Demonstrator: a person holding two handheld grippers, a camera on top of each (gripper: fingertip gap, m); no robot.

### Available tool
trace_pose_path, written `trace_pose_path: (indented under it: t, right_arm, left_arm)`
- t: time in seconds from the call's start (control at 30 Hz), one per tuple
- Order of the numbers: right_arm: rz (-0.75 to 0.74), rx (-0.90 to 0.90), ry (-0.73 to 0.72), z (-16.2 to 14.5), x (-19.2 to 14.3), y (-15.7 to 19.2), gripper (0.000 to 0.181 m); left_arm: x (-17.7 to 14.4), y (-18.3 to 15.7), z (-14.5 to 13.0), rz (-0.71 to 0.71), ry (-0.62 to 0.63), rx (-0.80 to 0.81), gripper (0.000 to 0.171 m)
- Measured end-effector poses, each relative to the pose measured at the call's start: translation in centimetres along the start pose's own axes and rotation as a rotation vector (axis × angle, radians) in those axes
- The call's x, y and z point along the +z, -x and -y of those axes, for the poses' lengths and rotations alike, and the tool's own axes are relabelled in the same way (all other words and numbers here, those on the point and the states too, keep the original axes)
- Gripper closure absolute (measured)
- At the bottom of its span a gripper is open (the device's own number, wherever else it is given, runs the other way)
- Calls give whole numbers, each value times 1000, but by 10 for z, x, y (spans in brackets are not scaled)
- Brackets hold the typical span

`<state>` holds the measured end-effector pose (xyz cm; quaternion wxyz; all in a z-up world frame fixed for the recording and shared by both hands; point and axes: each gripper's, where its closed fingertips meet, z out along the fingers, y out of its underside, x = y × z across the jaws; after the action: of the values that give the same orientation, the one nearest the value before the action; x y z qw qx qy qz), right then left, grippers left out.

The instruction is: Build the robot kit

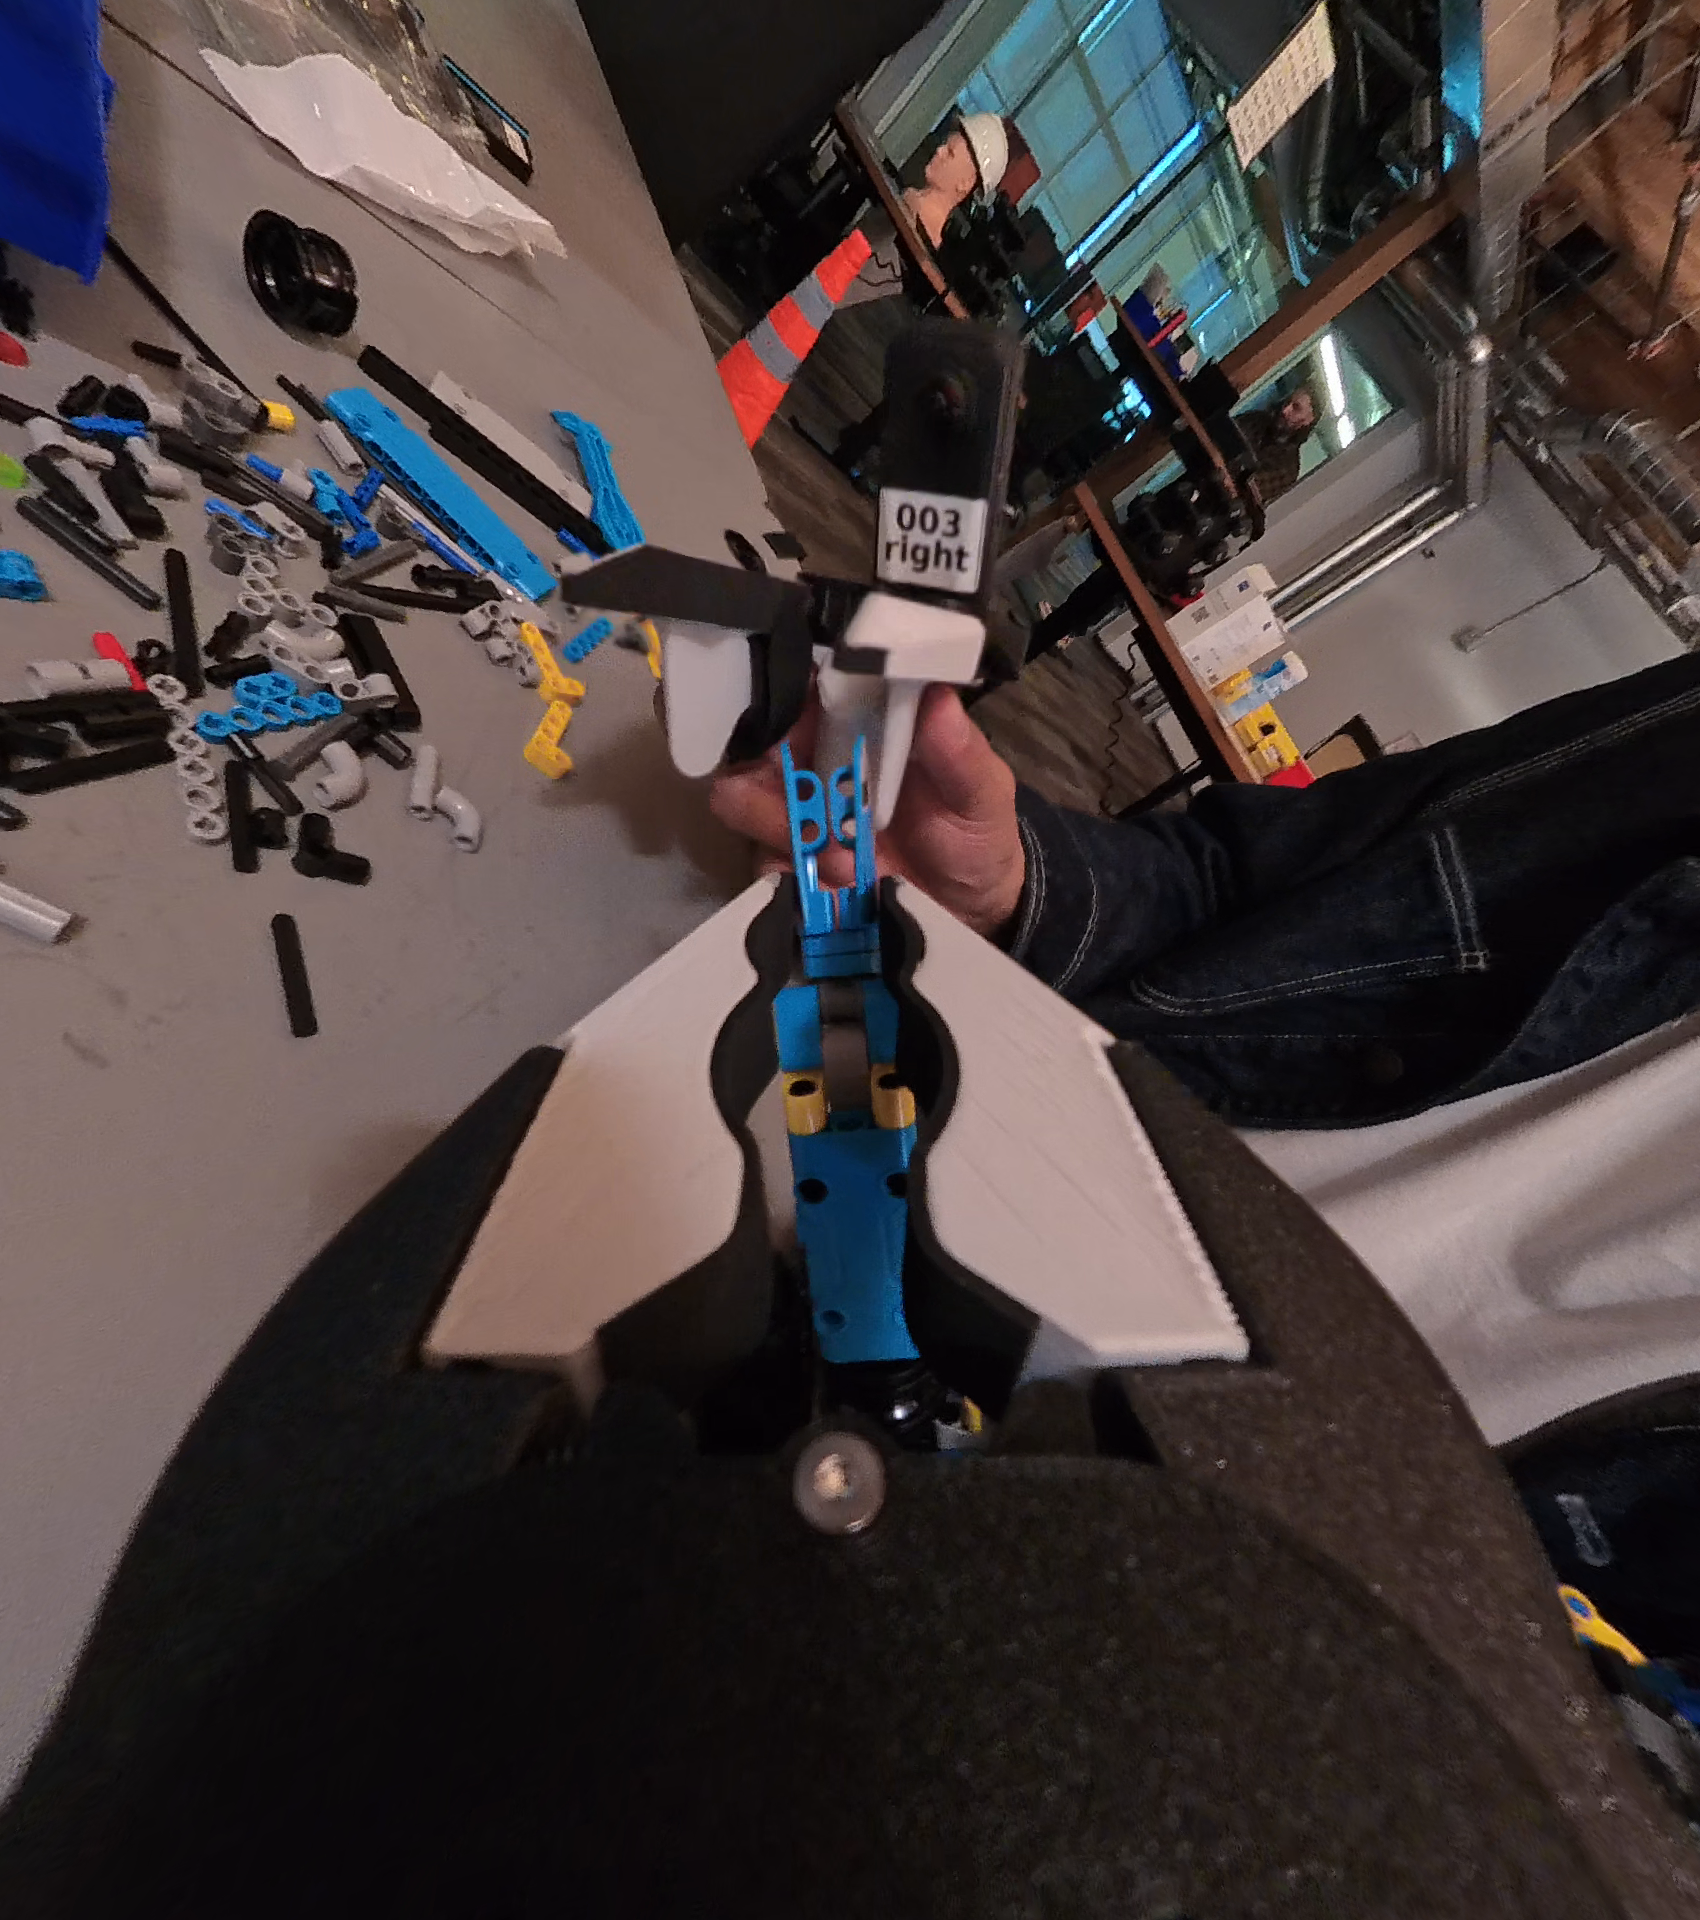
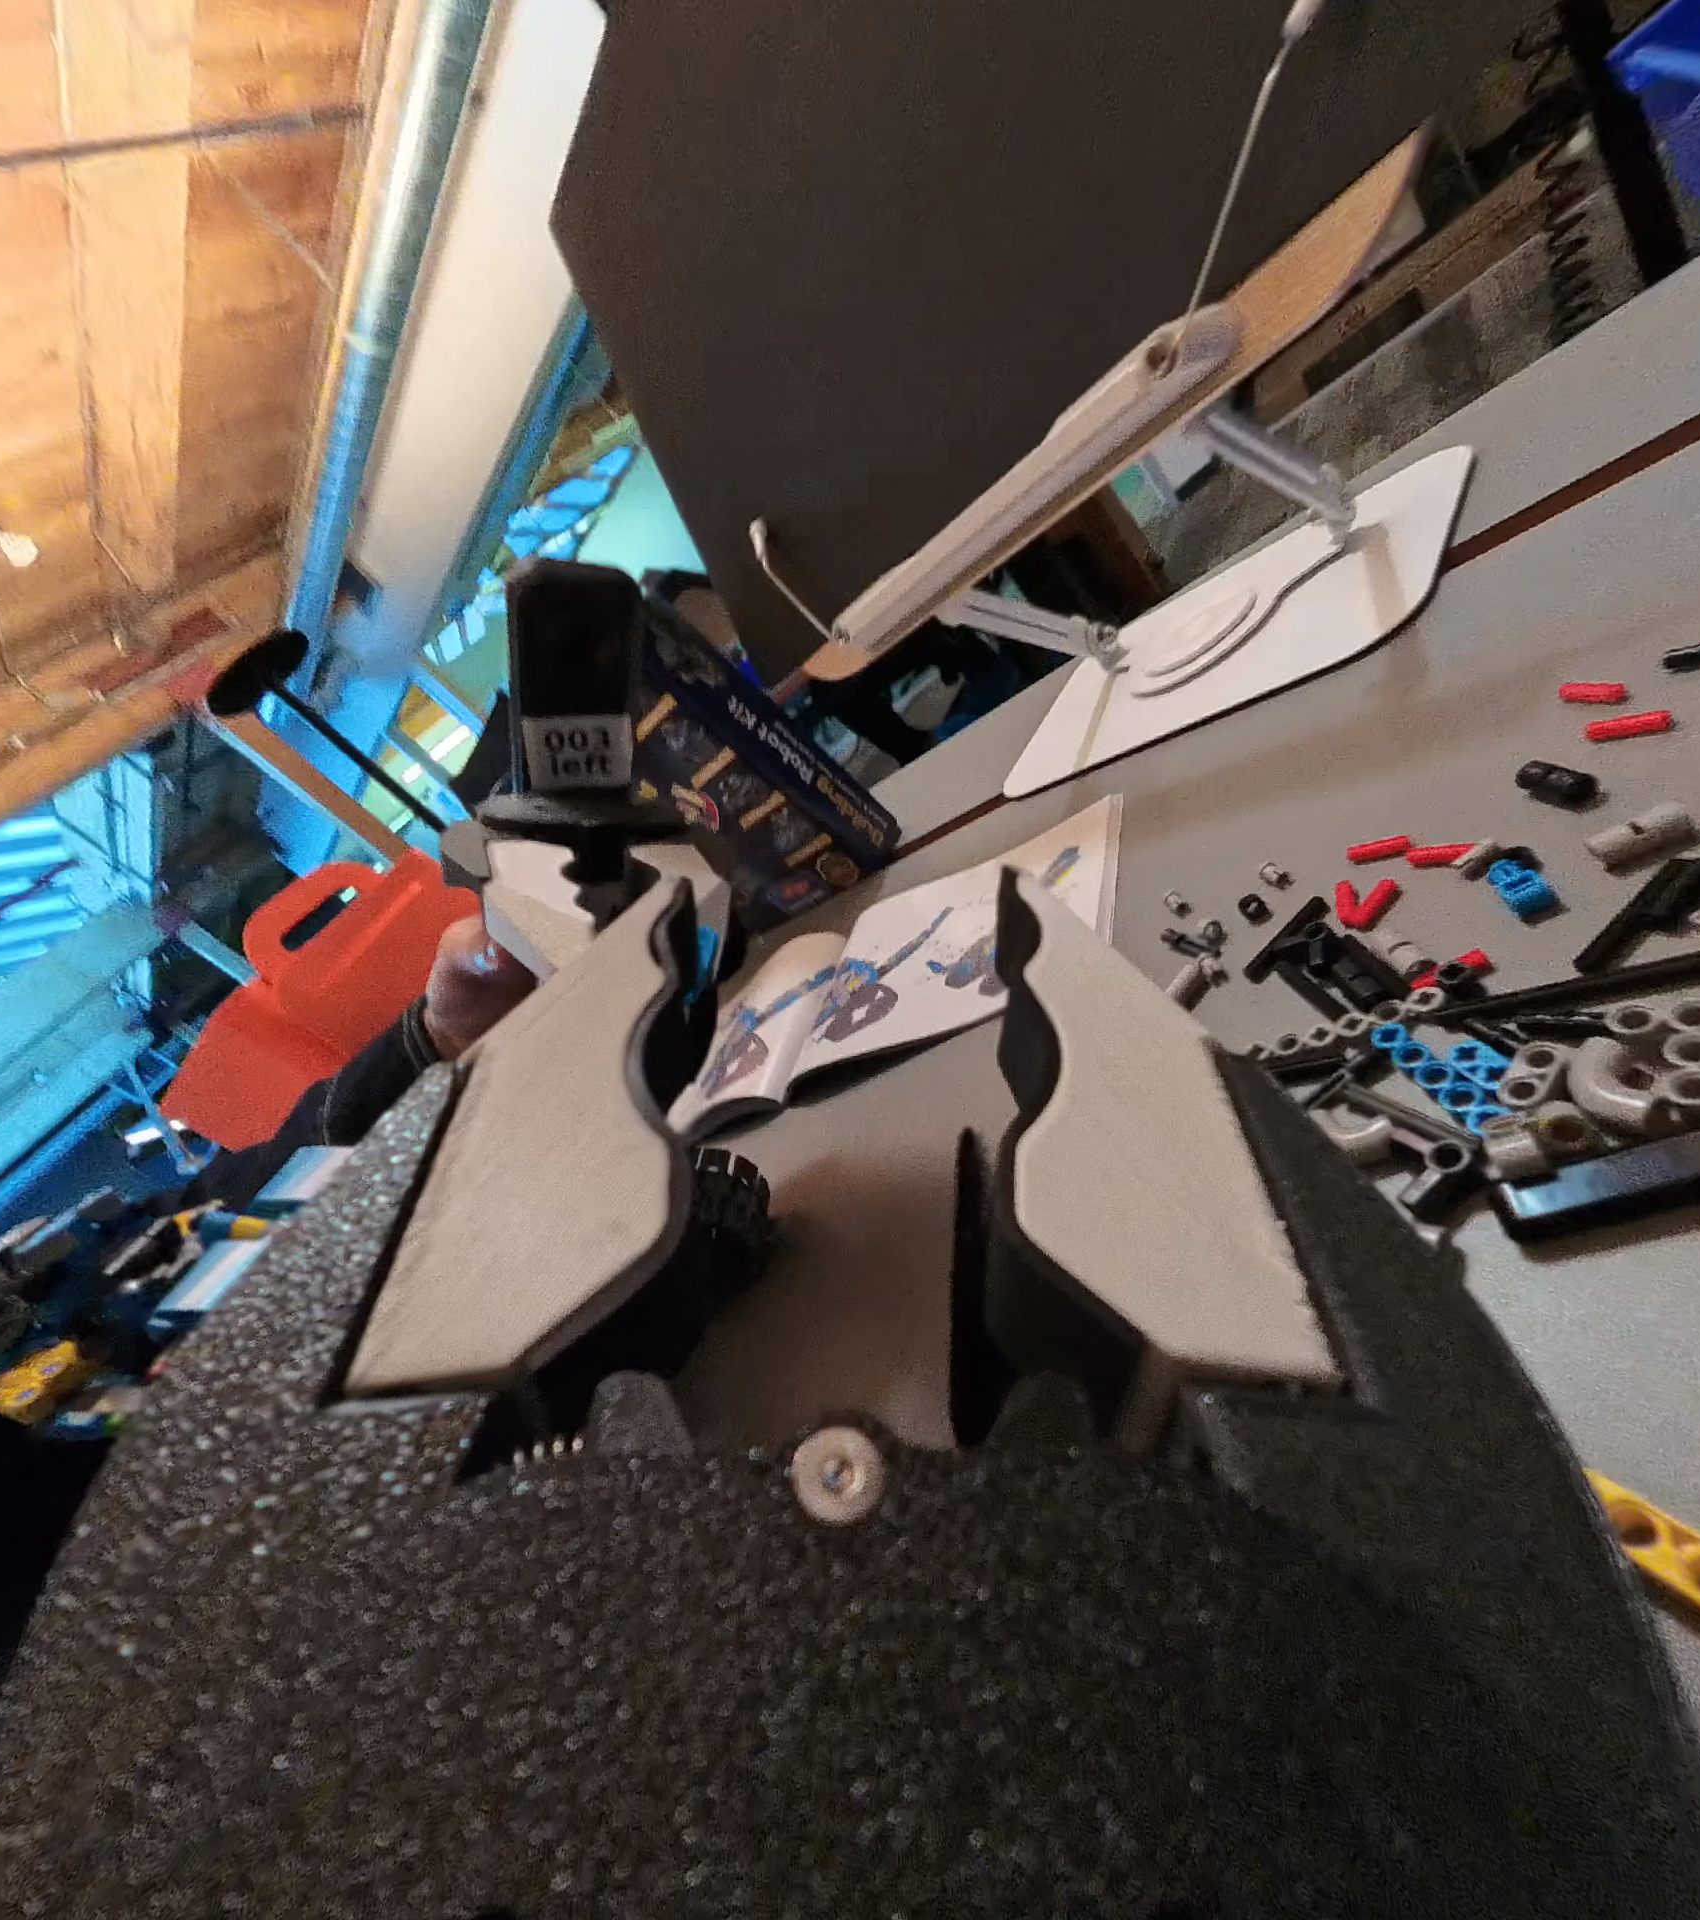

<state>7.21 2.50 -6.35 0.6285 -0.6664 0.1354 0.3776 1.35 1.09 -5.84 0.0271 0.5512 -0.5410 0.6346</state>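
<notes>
In the centre of the left wrist view, the left gripper [image 1: 830,894], with white ribbed plastic fingers lined in scalloped black foam, is clamped tight around a slim blue plastic assembly [image 1: 851,1195] with yellow pin connectors and a forked, holed tip. Just above it, the right gripper [image 1: 784,748] reaches toward that tip, held by a hand [image 1: 939,821]. In the right wrist view its jaws stand wide apart and empty over a grey table [image 2: 1604,1351], with loose black, grey, blue and red building parts [image 2: 1511,1049] scattered at the right.

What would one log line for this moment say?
left gripper: shut on blue assembly | right gripper: open, empty | loose parts: on table
</notes>
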Motion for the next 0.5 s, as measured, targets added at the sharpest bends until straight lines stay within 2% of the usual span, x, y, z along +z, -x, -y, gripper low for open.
trace_pose_path:
  t: [0.03,0.1,0.13,0.2,0.3,0.4,0.5]
  right_arm:
    - [19,18,-9,2,-2,1,122]
    - [58,16,8,-4,1,11,116]
    - [51,-9,35,-10,4,13,115]
    - [37,-46,84,-21,9,15,112]
    - [35,-70,102,-26,10,18,111]
    - [26,-111,137,-34,15,21,109]
    - [2,-140,150,-36,17,19,111]
  left_arm:
    - [-2,1,2,-10,-19,-15,154]
    - [-8,3,9,-27,-71,-54,132]
    - [-12,5,11,-26,-89,-70,129]
    - [-16,6,7,-27,-88,-65,129]
    - [-10,8,-12,11,7,-21,129]
    - [-5,3,-20,10,61,24,129]
    - [-1,0,-24,0,103,52,139]
